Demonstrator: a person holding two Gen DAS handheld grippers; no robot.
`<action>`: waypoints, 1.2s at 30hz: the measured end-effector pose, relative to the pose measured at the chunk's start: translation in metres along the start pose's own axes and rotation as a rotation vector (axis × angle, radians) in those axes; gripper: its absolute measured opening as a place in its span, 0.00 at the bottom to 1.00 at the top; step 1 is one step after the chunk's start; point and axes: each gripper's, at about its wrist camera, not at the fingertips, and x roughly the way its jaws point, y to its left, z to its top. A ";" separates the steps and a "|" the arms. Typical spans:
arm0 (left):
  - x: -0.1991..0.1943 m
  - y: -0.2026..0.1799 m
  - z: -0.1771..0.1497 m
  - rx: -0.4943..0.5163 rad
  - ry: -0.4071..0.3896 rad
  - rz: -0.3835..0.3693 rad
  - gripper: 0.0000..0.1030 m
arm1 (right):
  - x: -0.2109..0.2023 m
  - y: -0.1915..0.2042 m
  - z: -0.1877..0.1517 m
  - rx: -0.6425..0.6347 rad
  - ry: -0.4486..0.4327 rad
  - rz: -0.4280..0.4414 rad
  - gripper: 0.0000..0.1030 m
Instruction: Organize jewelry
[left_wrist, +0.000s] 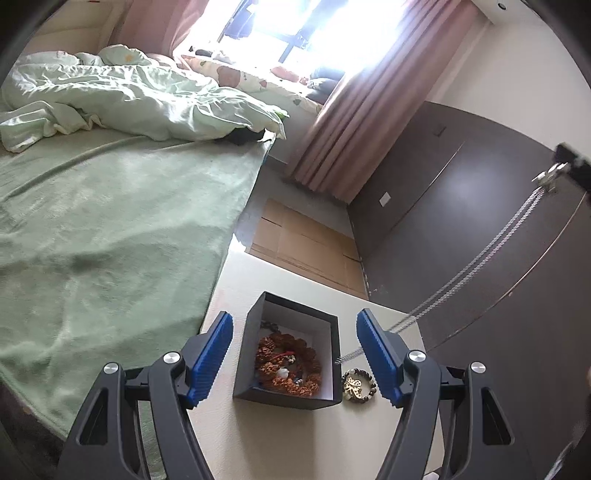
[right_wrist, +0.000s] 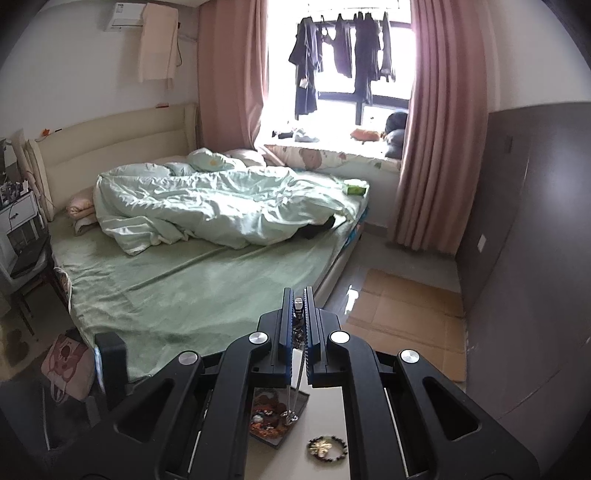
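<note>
Daylight from the window (right_wrist: 332, 74) flooded your bedroom, with pink curtains (right_wrist: 436, 147), a green-sheeted bed (left_wrist: 110, 221) and cardboard (left_wrist: 306, 240) on the floor beside the pale tabletop (left_wrist: 295, 435). Your left hand-held gripper (left_wrist: 294, 354) stood wide open over the black box (left_wrist: 288, 350) holding orange beads. Your right hand-held gripper (right_wrist: 298, 314) was clamped on a silver chain (left_wrist: 480, 258) trailing to the box, beside a dark bracelet (left_wrist: 357, 384).

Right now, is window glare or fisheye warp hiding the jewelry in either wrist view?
Left wrist view: the window is blown out white, yet the black box and beaded bracelet stay sharp; the silver chain bows with edge distortion. Right wrist view: the window glares less; the box is dim, partly hidden.
</note>
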 end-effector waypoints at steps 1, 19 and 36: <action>-0.003 0.002 0.000 -0.004 -0.003 0.005 0.65 | 0.006 0.002 -0.003 0.004 0.013 0.003 0.06; -0.024 -0.002 -0.003 0.014 -0.031 0.047 0.76 | 0.050 -0.019 -0.067 0.129 0.191 -0.001 0.68; 0.018 -0.075 -0.042 0.177 0.043 -0.001 0.76 | 0.055 -0.125 -0.186 0.421 0.291 -0.038 0.59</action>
